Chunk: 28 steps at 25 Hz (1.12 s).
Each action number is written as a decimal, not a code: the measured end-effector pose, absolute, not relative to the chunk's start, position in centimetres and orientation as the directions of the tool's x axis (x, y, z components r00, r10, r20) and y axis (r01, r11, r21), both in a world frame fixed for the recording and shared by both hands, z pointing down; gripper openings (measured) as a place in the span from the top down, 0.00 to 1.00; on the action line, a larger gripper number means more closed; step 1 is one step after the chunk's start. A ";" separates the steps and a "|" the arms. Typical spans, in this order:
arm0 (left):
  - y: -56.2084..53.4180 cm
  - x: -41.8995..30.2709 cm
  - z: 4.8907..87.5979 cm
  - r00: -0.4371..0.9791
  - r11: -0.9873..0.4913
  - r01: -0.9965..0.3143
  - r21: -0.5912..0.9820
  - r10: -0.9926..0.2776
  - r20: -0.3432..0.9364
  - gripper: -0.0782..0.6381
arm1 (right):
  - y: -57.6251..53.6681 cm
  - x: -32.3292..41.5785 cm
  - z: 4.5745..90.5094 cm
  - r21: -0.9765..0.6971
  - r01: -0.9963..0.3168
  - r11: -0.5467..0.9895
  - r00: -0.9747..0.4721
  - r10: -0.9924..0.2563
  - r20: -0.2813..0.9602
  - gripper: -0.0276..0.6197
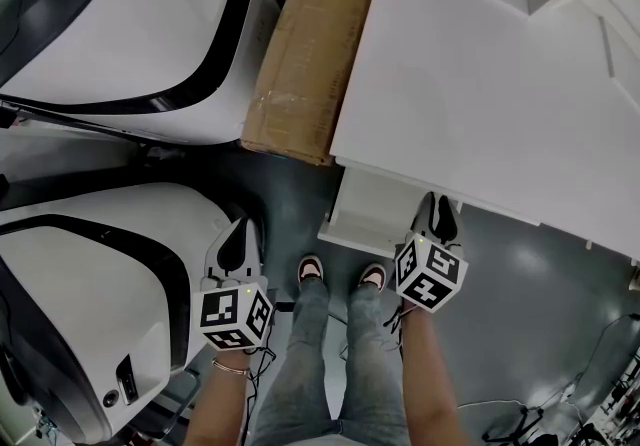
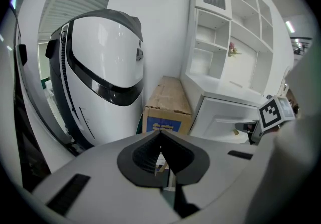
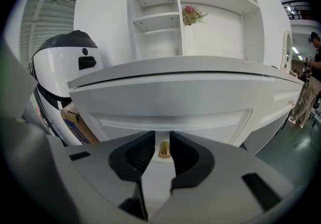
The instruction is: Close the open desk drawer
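The white desk (image 1: pixel 480 84) has a drawer (image 1: pixel 365 219) standing out a little from its front edge. My right gripper (image 1: pixel 443 206) is at that drawer's front. In the right gripper view the drawer front (image 3: pixel 165 112) fills the middle. Its small brass knob (image 3: pixel 163 149) sits between the jaws of my right gripper (image 3: pixel 161 137), which is open, with a thin gap on each side of the knob. My left gripper (image 1: pixel 237 234) hangs to the left of the drawer, apart from it, tips together and empty. The left gripper view shows the left gripper (image 2: pixel 160 135) pointing toward a cardboard box.
Two large white-and-black machine shells (image 1: pixel 130 24) (image 1: pixel 90 284) stand at the left. A long cardboard box (image 1: pixel 315 44) lies between them and the desk. The person's feet (image 1: pixel 312 269) are just before the drawer. Cables (image 1: pixel 600 374) lie on the floor at right. White shelves (image 3: pixel 190 17) rise behind the desk.
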<state>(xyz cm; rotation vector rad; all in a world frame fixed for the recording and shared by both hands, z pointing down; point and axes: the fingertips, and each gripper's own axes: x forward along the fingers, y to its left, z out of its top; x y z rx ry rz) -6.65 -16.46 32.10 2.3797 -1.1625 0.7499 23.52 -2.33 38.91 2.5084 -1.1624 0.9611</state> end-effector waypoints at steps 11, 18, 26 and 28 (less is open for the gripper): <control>-15.1 -7.5 32.2 0.525 -0.591 -0.799 0.113 -0.593 0.610 0.88 | -2.3 23.3 38.8 -0.063 -0.749 -0.659 0.481 -0.608 0.632 0.79; -13.5 -8.7 33.4 0.538 -0.605 -0.787 0.124 -0.574 0.618 0.87 | -0.8 22.0 39.1 -0.063 -0.738 -0.671 0.493 -0.601 0.629 0.78; -11.6 -8.8 36.8 0.566 -0.624 -0.764 0.160 -0.532 0.630 0.88 | 3.1 19.2 41.3 -0.046 -0.728 -0.684 0.494 -0.571 0.656 0.78; -11.1 -8.6 37.9 0.577 -0.638 -0.752 0.167 -0.514 0.634 0.87 | 4.2 18.2 42.2 -0.041 -0.730 -0.682 0.488 -0.562 0.668 0.78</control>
